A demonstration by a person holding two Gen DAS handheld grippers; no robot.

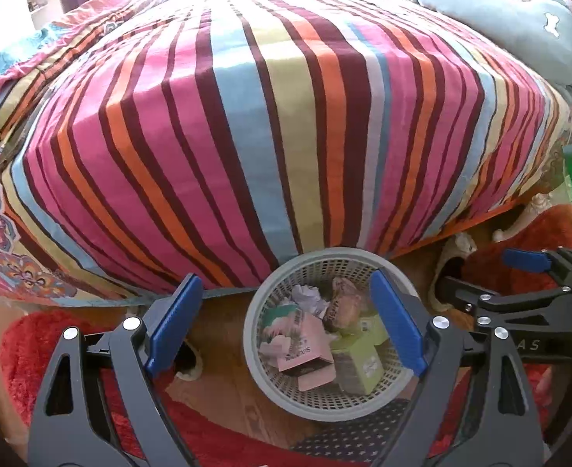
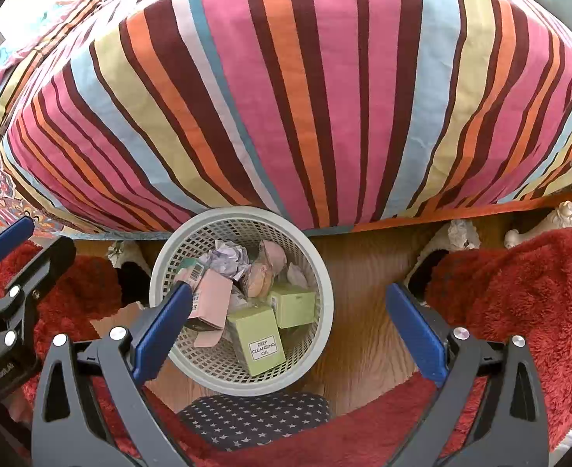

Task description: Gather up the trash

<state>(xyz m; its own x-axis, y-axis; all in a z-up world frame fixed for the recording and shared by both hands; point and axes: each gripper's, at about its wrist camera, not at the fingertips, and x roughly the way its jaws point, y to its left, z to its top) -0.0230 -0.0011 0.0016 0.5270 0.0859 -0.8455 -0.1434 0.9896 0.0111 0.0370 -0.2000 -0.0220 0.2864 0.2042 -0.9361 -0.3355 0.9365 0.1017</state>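
A grey mesh waste basket (image 1: 274, 292) stands on the wood floor at the foot of the bed; it also shows in the right wrist view (image 2: 324, 295). It holds a pink carton (image 1: 305, 346), green cartons (image 2: 260, 336), crumpled paper (image 2: 229, 258) and a tan wrapper (image 1: 342, 303). My left gripper (image 1: 286, 323) is open and empty above the basket. My right gripper (image 2: 293, 319) is open and empty, just right of the basket. Each gripper shows at the edge of the other's view.
A bed with a striped cover (image 1: 247, 116) fills the upper view, with a grey pillow (image 1: 519, 27) at the far right. Red shaggy rugs (image 2: 519, 292) lie on the floor. A star-patterned cloth (image 2: 254, 416) lies below the basket. Slippers (image 2: 449, 245) sit under the bed edge.
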